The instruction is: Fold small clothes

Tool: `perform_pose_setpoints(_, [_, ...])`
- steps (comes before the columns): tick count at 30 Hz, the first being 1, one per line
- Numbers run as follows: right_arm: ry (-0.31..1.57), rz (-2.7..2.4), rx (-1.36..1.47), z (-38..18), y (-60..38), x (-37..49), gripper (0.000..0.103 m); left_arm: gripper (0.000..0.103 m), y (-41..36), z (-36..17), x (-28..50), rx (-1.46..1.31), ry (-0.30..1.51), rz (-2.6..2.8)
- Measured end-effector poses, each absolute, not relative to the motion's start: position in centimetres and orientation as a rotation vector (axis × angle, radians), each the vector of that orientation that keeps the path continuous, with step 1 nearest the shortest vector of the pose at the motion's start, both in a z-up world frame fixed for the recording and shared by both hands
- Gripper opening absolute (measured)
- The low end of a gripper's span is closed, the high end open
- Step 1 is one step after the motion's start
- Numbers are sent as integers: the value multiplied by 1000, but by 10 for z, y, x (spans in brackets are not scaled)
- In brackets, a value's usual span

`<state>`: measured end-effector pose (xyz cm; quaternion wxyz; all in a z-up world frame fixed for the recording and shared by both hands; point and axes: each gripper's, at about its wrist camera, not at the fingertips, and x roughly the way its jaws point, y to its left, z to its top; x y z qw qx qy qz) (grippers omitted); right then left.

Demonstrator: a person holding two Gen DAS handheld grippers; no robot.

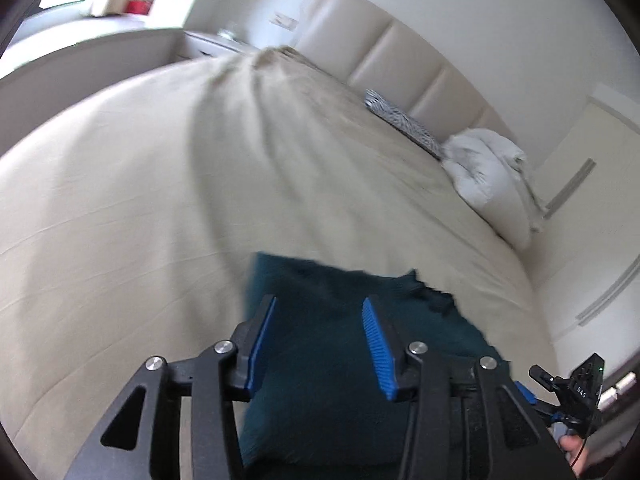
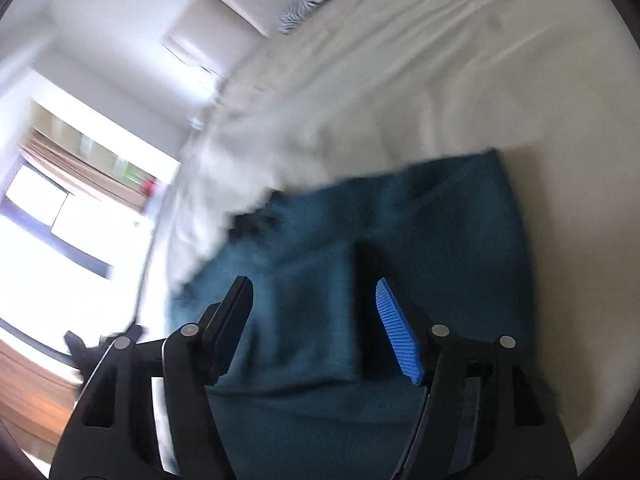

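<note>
A dark teal garment (image 1: 320,368) lies on the beige bed sheet (image 1: 120,200), near the bed's edge. In the right wrist view the garment (image 2: 448,216) shows a flap folded over its lower left part. My left gripper (image 1: 320,312) hangs just above the cloth with its blue pads apart and nothing pinched between them. Over the folded flap, my right gripper (image 2: 314,286) is also open and holds nothing. The right gripper's body (image 1: 576,396) shows at the lower right of the left wrist view, with part of a hand under it. Both views are blurred.
A padded headboard (image 1: 400,52) runs along the far side of the bed. A zebra-patterned cushion (image 1: 400,120) and a white pillow (image 1: 488,168) lie against it. The bed's edge drops off beside the garment toward a bright window (image 2: 60,220) and wooden floor (image 2: 32,392).
</note>
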<state>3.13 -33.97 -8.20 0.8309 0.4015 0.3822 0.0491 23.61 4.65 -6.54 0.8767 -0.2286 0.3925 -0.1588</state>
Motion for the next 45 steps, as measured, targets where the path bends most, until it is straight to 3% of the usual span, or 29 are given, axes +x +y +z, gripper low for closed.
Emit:
perform_pose_setpoints(4, [841,316,965,-90,-316,51,64,45,32,-100,276,-426,941,-325])
perform_pose_setpoints(7, [900,369,1009,-117,-304,68,64,31,45,-124,282,-474,949,-343])
perform_pose_setpoints(9, [944,349,1054,-137,-304,71,59,31,50,-123,278,-485,947,-367])
perform_pose_setpoints(12, [905,363,1093,-137,-311,62,61,32,54,-119,267,-459,947,-397])
perform_pose_setpoints(14, [900,363,1118,-136,-315,54,61,34,58,-116,255,-462,948,-409])
perform_pose_setpoints(16, [888,359,1116,-134,-320,41,61,44,57,-113,241,-437,944,-423])
perform_pose_setpoints(18, [886,355,1124,-135,-319,28,61,45,51,-110,222,-366,946,-427])
perform_pose_setpoints(19, [892,349,1124,-138,-319,25,61,52,50,-108,211,-316,944,-406])
perform_pose_setpoints(26, [922,285,1111,-129,-323,-32,63,56,68,-94,129,-253,979,-428])
perform_pose_setpoints(28, [897,263,1084,-115,-323,-67,63,66,80,-88,102,-280,977,-432])
perform_pose_setpoints(30, [870,260,1064,-104,-323,-99,63,69,89,-84,70,-290,977,-441])
perform_pose_setpoints(37, [884,202,956,-86,-302,-202,63,68,123,-107,-22,-390,1112,-434])
perform_pose_setpoints(45, [905,104,873,-75,-301,-290,63,65,139,-104,-75,-441,1147,-441])
